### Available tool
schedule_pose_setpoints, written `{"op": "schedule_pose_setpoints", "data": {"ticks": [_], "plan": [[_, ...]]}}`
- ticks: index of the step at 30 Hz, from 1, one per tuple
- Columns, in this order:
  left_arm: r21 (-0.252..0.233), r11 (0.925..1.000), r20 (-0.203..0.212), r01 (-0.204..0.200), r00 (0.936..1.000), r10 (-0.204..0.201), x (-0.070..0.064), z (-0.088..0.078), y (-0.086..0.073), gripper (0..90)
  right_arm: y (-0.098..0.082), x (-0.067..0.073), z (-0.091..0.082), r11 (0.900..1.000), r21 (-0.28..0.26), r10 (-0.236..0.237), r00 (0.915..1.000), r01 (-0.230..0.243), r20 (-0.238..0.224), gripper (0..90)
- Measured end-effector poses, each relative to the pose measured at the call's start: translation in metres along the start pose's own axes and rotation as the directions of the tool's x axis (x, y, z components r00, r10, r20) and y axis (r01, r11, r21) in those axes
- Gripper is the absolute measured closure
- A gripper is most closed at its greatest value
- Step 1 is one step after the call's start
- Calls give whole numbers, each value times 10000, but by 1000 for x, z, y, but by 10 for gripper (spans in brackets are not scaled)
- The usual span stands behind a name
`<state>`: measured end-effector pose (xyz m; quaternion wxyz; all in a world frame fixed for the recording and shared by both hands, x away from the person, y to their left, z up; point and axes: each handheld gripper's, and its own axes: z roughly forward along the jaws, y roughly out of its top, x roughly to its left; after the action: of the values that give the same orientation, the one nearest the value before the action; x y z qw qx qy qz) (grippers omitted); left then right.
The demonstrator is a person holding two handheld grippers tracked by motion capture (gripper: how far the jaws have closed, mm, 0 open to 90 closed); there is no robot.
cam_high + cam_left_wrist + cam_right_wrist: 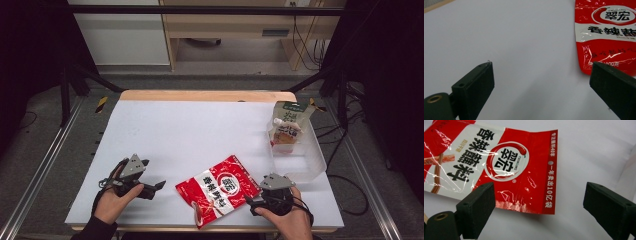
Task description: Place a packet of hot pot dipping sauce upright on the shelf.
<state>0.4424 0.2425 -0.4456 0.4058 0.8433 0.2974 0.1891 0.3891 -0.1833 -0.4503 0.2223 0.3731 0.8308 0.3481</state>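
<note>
Red-white sauce packet (218, 190) lies flat, glossy, its edges cropped in both gripper views. Left gripper (156, 186) and right gripper (248, 199) flank packet, jaws spread, empty.

Wide bare white table (190, 130) lay open ahead of both grippers, red packet (218, 190) flat between them near the front edge, clear bin (307, 165) with a pouch (287, 127) blocking the right side.
</note>
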Motion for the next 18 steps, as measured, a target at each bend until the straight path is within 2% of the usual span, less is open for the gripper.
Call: {"op": "schedule_pose_setpoints", "data": {"ticks": [8,18], "plan": [[-20,10000,39,-63,10000,63,-1,0,0,60,-5,-4,13,9973,708,206,9985,-169,-508,99],[-91,9999,151,-45,9999,47,-1,0,1,61,-6,-6,25,9886,1460,519,9938,-373,-980,105]]}}
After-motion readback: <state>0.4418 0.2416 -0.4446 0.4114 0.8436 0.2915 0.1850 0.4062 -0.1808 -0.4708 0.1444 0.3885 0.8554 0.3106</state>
